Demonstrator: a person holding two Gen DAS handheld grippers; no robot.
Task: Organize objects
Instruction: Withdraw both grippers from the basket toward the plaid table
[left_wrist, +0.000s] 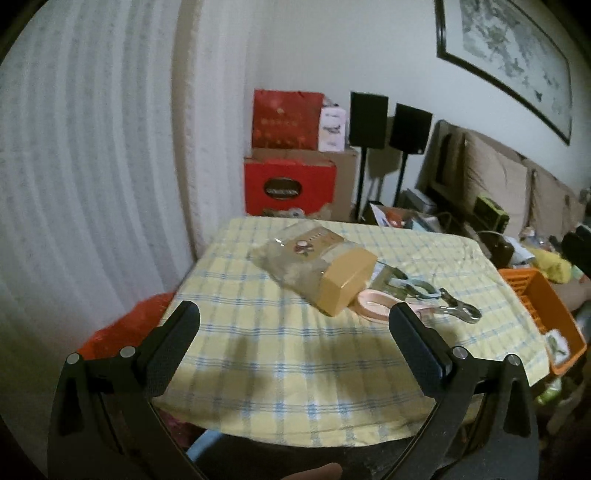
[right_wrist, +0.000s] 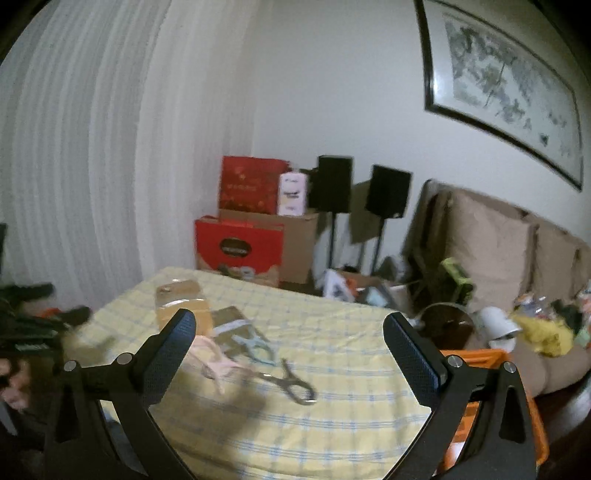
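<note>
Left gripper (left_wrist: 295, 321): fingers spread wide, empty, at the near edge of the yellow checked surface (left_wrist: 258, 354).
Right gripper (right_wrist: 290, 330): fingers released, empty.
Metal spring clip (right_wrist: 295, 384): mid-surface, right; stiff, light, slippery; probably pinch its handles.
Clear packet with tan cardboard end (left_wrist: 325, 269): farther left; crinkly, light; grasp the cardboard.
Orange plastic basket (left_wrist: 543, 299): right edge.

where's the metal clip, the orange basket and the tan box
metal clip (right_wrist: 297, 384), right wrist view, on its looped handles
orange basket (left_wrist: 537, 295), left wrist view, on its side wall
tan box (left_wrist: 347, 280), left wrist view, on its top face

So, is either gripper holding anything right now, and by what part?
Nothing is held. The left gripper and right gripper are both open and empty, above the checked tablecloth; the metal clip lies untouched.
</note>
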